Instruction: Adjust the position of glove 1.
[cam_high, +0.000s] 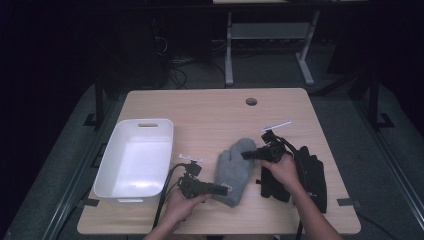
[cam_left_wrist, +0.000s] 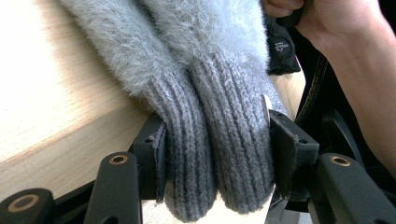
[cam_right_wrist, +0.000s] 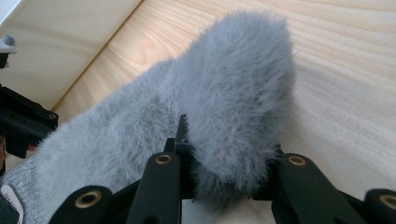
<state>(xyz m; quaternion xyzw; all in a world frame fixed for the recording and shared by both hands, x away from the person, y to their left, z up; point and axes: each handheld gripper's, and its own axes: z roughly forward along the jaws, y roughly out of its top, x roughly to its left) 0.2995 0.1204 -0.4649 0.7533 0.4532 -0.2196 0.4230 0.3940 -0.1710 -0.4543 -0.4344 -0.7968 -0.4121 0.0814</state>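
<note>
A pair of fuzzy grey mittens (cam_high: 235, 167) lies stacked on the wooden table (cam_high: 210, 110), with the knit cuffs toward the person. My left gripper (cam_high: 225, 190) comes in from the left at the cuff end. In the left gripper view both ribbed cuffs (cam_left_wrist: 219, 93) sit side by side between its jaws (cam_left_wrist: 215, 133), whose pads press on them from either side. My right gripper (cam_high: 246, 155) is at the far fuzzy end. In the right gripper view its jaws (cam_right_wrist: 229, 149) are shut on the furry mitten tip (cam_right_wrist: 233, 84).
A white plastic tub (cam_high: 147, 121) stands at the table's left. Black gloves (cam_high: 312, 175) lie under the person's right hand near the right edge. A round cable hole (cam_high: 251, 101) is at the back of the table. Desk legs and cables stand beyond the table.
</note>
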